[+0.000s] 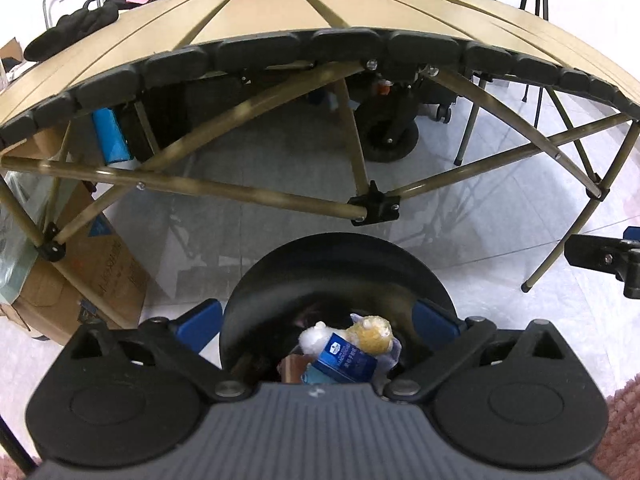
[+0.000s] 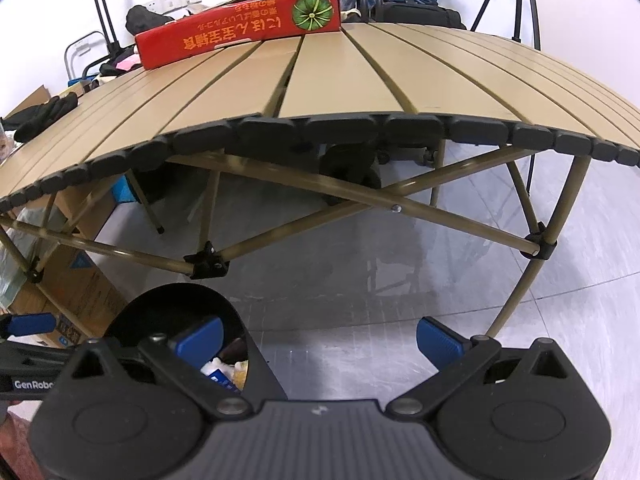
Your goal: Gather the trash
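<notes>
A black round bin (image 1: 340, 272) stands on the floor below my left gripper (image 1: 320, 320), which is open, its blue pads wide apart over the bin's mouth with nothing between them. Inside the bin lie a blue carton (image 1: 344, 366), a yellow crumpled wad (image 1: 372, 334) and a white wad (image 1: 316, 336). In the right wrist view the same bin (image 2: 176, 312) sits at the lower left. My right gripper (image 2: 320, 338) is open and empty over the bare floor, to the right of the bin. Its tip (image 1: 600, 258) shows at the right edge of the left wrist view.
A tan slatted folding table (image 2: 340, 84) with crossed legs stands ahead. On it lie a red box (image 2: 240, 32) and black gloves (image 2: 44, 116). Cardboard boxes (image 1: 100, 272) sit under its left side. A tripod (image 2: 516, 4) stands at the back right. A pink rug (image 1: 624, 428) edges the lower right.
</notes>
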### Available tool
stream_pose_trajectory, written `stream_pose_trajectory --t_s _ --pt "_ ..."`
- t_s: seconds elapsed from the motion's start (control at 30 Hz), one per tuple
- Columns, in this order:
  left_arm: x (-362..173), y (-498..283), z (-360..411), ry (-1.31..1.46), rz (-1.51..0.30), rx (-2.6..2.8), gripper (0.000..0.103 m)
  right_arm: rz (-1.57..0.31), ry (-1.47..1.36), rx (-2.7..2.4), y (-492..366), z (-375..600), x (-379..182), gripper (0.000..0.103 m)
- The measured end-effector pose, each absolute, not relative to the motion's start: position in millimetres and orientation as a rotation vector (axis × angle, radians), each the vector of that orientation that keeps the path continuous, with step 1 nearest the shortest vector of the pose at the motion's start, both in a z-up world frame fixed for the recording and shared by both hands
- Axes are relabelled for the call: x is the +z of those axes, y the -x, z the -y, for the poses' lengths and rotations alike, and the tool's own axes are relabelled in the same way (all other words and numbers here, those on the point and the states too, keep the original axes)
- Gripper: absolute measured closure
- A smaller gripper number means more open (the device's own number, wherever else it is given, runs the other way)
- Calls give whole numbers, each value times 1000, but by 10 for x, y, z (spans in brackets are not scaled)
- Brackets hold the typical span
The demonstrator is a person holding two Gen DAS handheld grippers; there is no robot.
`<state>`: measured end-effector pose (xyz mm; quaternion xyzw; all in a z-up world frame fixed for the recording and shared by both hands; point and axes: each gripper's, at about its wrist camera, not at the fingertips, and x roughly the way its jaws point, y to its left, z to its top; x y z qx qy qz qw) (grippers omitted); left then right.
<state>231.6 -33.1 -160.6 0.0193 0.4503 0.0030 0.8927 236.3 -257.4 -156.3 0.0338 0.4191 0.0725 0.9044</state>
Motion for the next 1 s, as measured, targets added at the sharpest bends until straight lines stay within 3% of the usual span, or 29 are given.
stream_pose_trajectory --t_s 0.6,1.0 --pt "-1583 -2266 311 -57 -924 38 0 -869 -51 172 -2368 2493 -1594 0" --pt "-1192 -2014 165 -26 -859 63 0 -804 -48 212 -2165 2374 -1393 0"
